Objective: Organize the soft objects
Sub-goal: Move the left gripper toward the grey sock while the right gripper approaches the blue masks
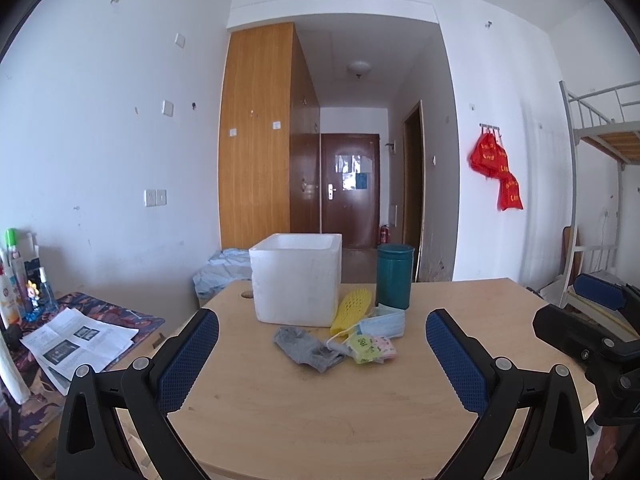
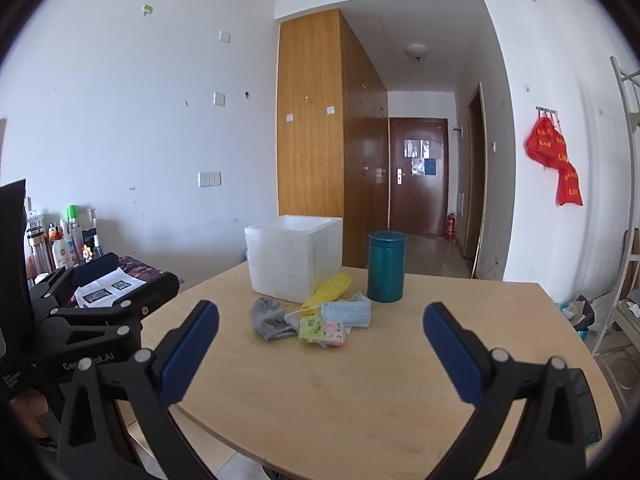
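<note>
The left gripper (image 1: 322, 356) is black plastic with two blue bumpy pads (image 1: 188, 364). The right gripper (image 2: 320, 352) looks the same. Round silver screws (image 2: 499, 356) sit on its arms.

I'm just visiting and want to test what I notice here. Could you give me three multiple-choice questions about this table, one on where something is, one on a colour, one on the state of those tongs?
1. Where does the grey sock lie?
A. inside the white foam box
B. on the wooden table, in front of the box
C. on the floor

2. What colour is the tall cylindrical canister beside the white foam box?
A. red
B. teal
C. yellow

3. How do the left tongs and right tongs stand?
A. both open and empty
B. both clamped on the face mask
C. one holds the sock

Answers:
1 B: the sock rests flat on the table, nearer the camera than the box.
2 B: its wall is plainly teal in both views.
3 A: each pair's blue pads stand wide apart with nothing between them.
</note>
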Tool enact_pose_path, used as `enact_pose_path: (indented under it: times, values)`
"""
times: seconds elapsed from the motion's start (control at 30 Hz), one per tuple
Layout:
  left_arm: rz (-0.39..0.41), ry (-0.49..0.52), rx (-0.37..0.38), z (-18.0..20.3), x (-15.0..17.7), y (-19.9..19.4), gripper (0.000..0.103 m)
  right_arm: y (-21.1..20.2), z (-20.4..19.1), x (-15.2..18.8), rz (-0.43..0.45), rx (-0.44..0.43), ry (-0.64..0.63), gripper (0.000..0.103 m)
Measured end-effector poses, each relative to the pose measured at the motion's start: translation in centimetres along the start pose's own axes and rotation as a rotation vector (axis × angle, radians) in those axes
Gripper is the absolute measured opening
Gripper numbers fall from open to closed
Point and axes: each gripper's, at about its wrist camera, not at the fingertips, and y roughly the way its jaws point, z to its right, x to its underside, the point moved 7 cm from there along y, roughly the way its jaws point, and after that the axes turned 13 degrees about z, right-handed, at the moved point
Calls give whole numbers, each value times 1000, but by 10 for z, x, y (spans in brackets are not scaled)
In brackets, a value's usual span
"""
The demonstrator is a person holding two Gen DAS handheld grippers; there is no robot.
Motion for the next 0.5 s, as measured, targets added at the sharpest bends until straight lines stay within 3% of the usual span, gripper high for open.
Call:
enact_pose_path:
  times: [0.5]
  values:
    - [-93,-3,-2,-8,11,59,103,66,16,10,-97,-18,26,103]
